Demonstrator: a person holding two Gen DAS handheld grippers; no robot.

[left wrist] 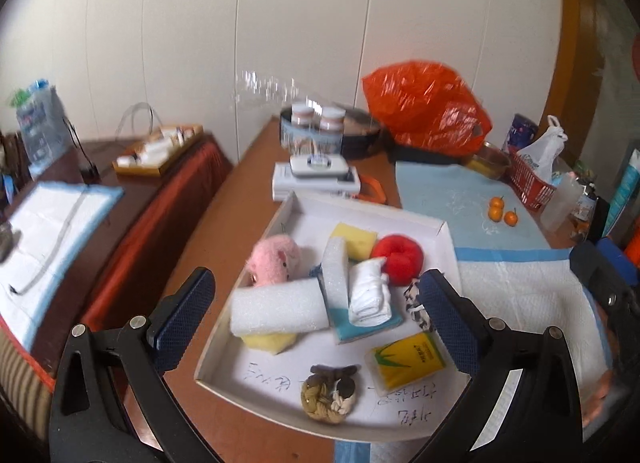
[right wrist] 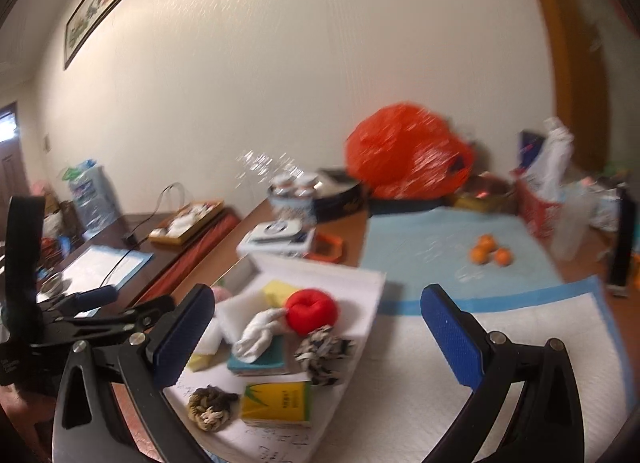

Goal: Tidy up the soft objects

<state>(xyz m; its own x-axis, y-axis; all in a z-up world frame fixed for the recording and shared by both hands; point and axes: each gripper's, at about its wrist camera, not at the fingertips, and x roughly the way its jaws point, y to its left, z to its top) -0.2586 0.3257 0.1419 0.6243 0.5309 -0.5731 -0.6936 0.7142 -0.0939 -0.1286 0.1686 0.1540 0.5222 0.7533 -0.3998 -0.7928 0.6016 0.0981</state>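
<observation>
While both tongs stand wide apart and empty, the left tongs (left wrist: pixel 316 303) hang over the tray (left wrist: pixel 362 205), the right tongs (right wrist: pixel 320 327) just right of it. From left between the left tongs: pink plush (left wrist: pixel 276 259), foam roll (left wrist: pixel 278 309), yellow sponge (left wrist: pixel 354 239), white sock (left wrist: pixel 370 291), red ball (left wrist: pixel 400 257), with a rope knot (left wrist: pixel 330 393) and tissue pack (left wrist: pixel 408 359) nearer. All the soft things seem gathered in the tray, so the sorting looks mostly done; tidying may remain. Ahead on the tabletop (left wrist: pixel 236 191) lie a scale (left wrist: pixel 318 169), an orange bag (left wrist: pixel 426 107), small oranges (left wrist: pixel 502 211) on a blue pad (left wrist: pixel 440 191). Beyond, a pale wall (right wrist: pixel 320 63) bears a framed picture (right wrist: pixel 100 3).
</observation>
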